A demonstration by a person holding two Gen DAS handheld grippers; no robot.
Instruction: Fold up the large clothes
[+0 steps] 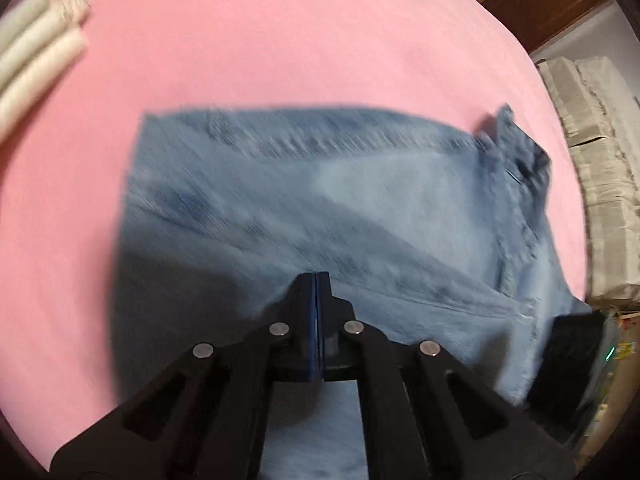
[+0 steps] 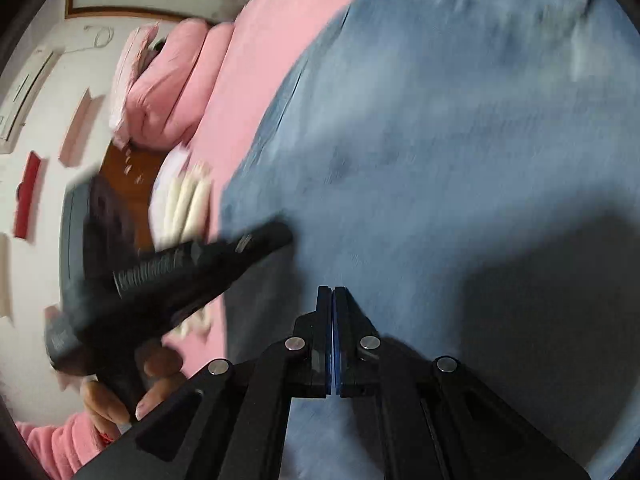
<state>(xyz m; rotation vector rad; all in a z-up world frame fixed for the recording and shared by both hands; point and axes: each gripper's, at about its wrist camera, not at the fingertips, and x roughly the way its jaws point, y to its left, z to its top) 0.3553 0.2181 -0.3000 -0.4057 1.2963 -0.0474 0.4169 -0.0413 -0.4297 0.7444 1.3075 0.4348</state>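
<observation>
Two grippers are in view, each seen from its own wrist camera, both with jaws pressed fully together and nothing between the blue pads. The left gripper (image 1: pixel 316 276) points steeply down over a pair of light-blue jeans (image 1: pixel 320 208); whether its tips touch the cloth cannot be told through the blur. The right gripper (image 2: pixel 333 289) is likewise closed and empty, poised over the same denim, which fills most of its view. In the right wrist view the left gripper appears at the left as a dark, blurred body, its tip over the near edge of the denim, carried by the person's left hand (image 2: pixel 120 392) with a pink sleeve (image 2: pixel 52 448) behind it.

The jeans lie folded into a roughly rectangular block on a pink bedsheet (image 1: pixel 260 40). In the left wrist view the far edge runs straight across the frame, and the waistband end with its dark lining (image 1: pixel 528 160) sits at the right, near the edge of the bed.

Farther off, rolled white cloths (image 1: pixel 36 52) lie on the sheet at upper left, well apart from the jeans. Pink pillows (image 2: pixel 172 92) rest against a wooden headboard (image 2: pixel 120 168) beyond them. Off the bed's right side stand stacked pale bundles (image 1: pixel 600 160).
</observation>
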